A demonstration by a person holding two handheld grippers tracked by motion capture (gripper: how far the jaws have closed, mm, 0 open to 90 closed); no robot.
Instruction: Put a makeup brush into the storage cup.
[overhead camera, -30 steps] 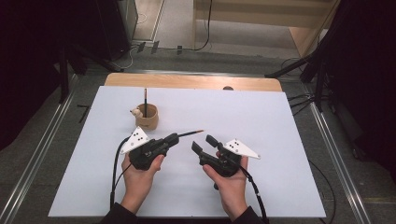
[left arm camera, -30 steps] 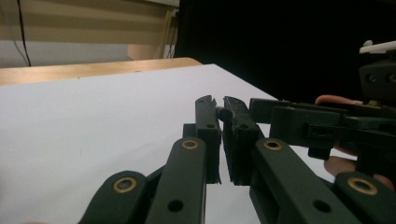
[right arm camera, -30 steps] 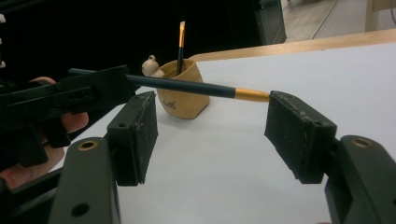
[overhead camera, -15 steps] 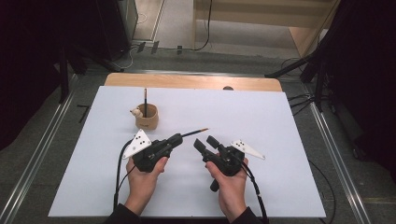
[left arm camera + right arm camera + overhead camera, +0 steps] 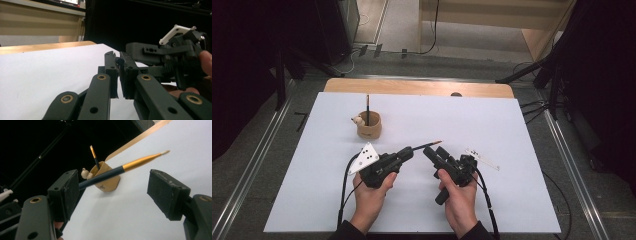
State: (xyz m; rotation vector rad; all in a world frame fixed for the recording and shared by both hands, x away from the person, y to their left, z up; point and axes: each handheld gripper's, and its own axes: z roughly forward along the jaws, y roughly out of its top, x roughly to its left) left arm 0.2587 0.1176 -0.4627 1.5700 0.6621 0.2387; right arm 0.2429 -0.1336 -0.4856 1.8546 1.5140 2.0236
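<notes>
Mid-handover above the white counter [image 5: 512, 200]: the left gripper [image 5: 408, 153] stays clenched on a brush [image 5: 426, 145] by its dark handle, while the right gripper [image 5: 435, 153] has just been opening its jaws — they stand released, nothing between the pads. The brush hangs near the middle of the counter, long axis nearly level, bristle tip pointing toward two o'clock. Next, likely, the brush goes to the cup [image 5: 369, 127] at ten o'clock — that calls for tipping it upright beside the brush already standing there.
</notes>
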